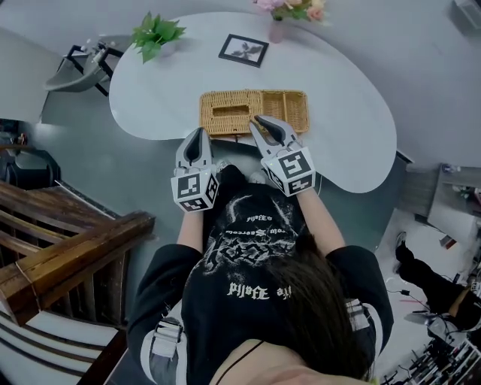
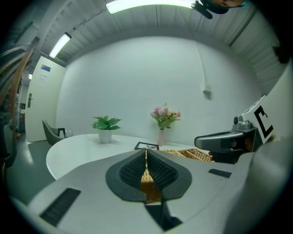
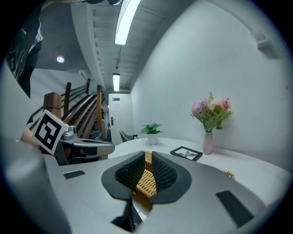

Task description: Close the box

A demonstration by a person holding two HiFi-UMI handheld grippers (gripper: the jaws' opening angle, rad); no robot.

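Note:
A wicker box (image 1: 253,111) lies on the white table (image 1: 342,98). Its left part is a flat panel with a slot, and its right part is an open tray with dividers. My right gripper (image 1: 257,119) hovers at the box's near edge around its middle, jaws a narrow gap apart with nothing between them (image 3: 147,155). My left gripper (image 1: 199,132) hangs just off the table's near edge, left of the box, shut on nothing (image 2: 146,153). In the left gripper view the box (image 2: 192,154) shows beyond the jaws.
At the back of the table stand a potted plant (image 1: 155,34), a framed picture (image 1: 243,50) and a vase of pink flowers (image 1: 289,11). A grey chair (image 1: 79,68) is at the far left, with wooden stairs (image 1: 68,256) near left.

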